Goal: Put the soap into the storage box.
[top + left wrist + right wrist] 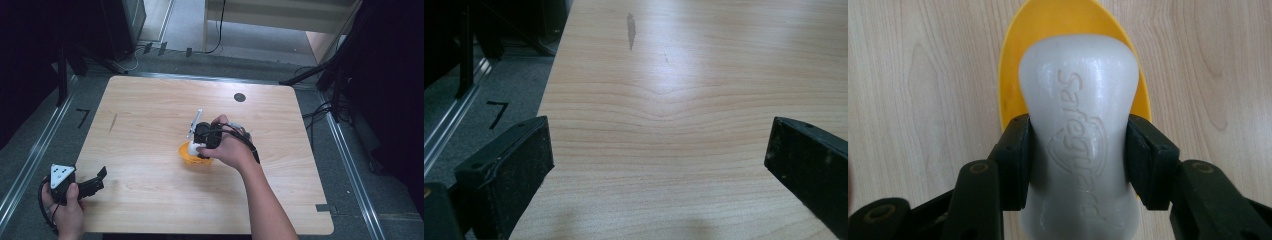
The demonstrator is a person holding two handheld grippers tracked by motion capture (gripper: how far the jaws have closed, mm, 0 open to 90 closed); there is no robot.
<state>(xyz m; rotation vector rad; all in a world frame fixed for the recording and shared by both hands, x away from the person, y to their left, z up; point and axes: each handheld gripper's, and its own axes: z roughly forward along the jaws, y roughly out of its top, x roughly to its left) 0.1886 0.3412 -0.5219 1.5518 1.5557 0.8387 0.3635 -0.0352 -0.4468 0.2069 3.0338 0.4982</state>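
Note:
A white bar of soap [1080, 130] with raised lettering is clamped between the two black jaws of my right gripper [1078, 160], which is shut on its waist. Directly under it lies a yellow dish [1073, 30]. In the high view the right gripper [200, 145] hangs over the yellow dish [187, 156] near the table's middle, with the soap [194, 148] showing white at its tip. My left gripper [97, 180] stands open at the table's near left edge; in the left gripper view its jaws are wide apart over bare wood, the left gripper [659, 150] holding nothing.
The wooden table [150, 115] has a dark round mark [239, 97] at the far right and a dark streak [630, 30] on its left side. Metal rails and grey floor run along both sides. Dark stands and cables crowd the far corners.

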